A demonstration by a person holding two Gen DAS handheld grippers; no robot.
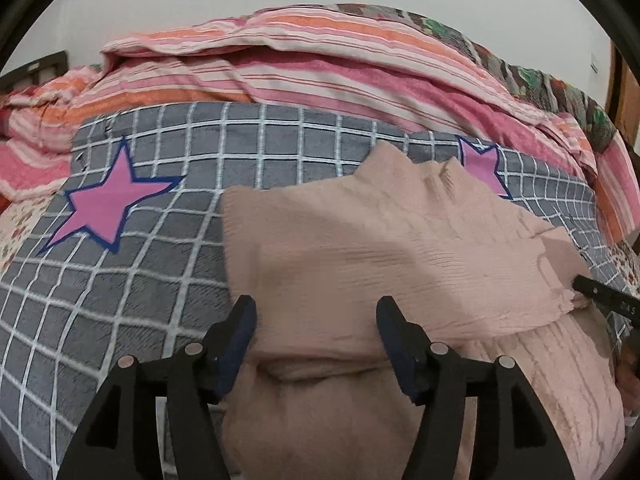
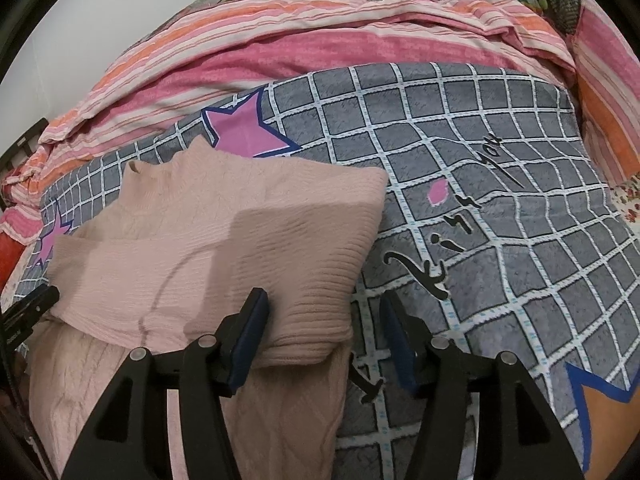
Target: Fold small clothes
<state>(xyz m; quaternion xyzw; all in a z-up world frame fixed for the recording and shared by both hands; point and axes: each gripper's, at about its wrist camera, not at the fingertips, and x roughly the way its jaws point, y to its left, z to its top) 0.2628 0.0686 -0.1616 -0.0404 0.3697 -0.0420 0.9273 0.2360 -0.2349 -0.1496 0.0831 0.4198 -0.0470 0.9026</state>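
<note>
Pink ribbed knit sweater (image 1: 400, 248), folded over itself, lies on a grey checked blanket (image 1: 120, 300) with pink stars on the bed. Left hand-held gripper (image 1: 316, 312): jaws apart over the sweater's fold, gripping nothing. Right hand-held gripper (image 2: 324, 306): jaws apart, straddling the sweater's right edge; bare blanket beyond.

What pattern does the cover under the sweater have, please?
Grey with a white grid and pink stars, clearest in the right wrist view.

sweater (image 1: 400, 248) hem cut off below, right gripper (image 1: 608, 300) mostly out of frame
</note>
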